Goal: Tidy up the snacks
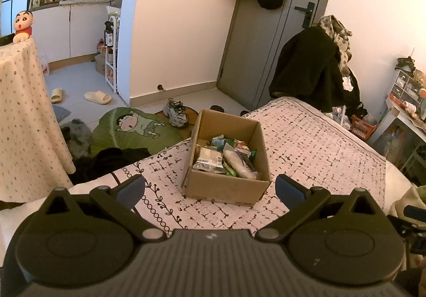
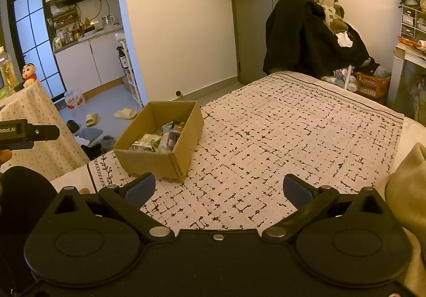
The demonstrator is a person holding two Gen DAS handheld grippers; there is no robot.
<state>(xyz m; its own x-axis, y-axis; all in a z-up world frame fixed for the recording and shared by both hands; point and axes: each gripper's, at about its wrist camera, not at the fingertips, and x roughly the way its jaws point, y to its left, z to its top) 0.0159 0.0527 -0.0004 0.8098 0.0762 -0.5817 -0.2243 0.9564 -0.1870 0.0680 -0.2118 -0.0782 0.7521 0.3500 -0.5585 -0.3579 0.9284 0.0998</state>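
An open cardboard box (image 1: pixel 226 188) stands on the patterned bedspread (image 1: pixel 319 142) near the bed's left edge. Several packaged snacks (image 1: pixel 226 157) lie inside it. My left gripper (image 1: pixel 210 190) is open and empty, held just short of the box's near wall. In the right wrist view the box (image 2: pixel 149 161) sits to the front left with the snacks (image 2: pixel 159 141) inside. My right gripper (image 2: pixel 218 192) is open and empty above the bedspread (image 2: pixel 293 137), to the right of the box. Part of the left gripper (image 2: pixel 26 133) shows at the left edge.
A cloth-covered table (image 1: pixel 24 121) with a cartoon figure (image 1: pixel 23 27) stands left of the bed. Shoes (image 1: pixel 175 113), slippers (image 1: pixel 97 97) and a green mat (image 1: pixel 133 129) lie on the floor. A chair piled with dark clothes (image 1: pixel 311 70) stands at the bed's far end. An orange basket (image 2: pixel 371 84) sits at the right.
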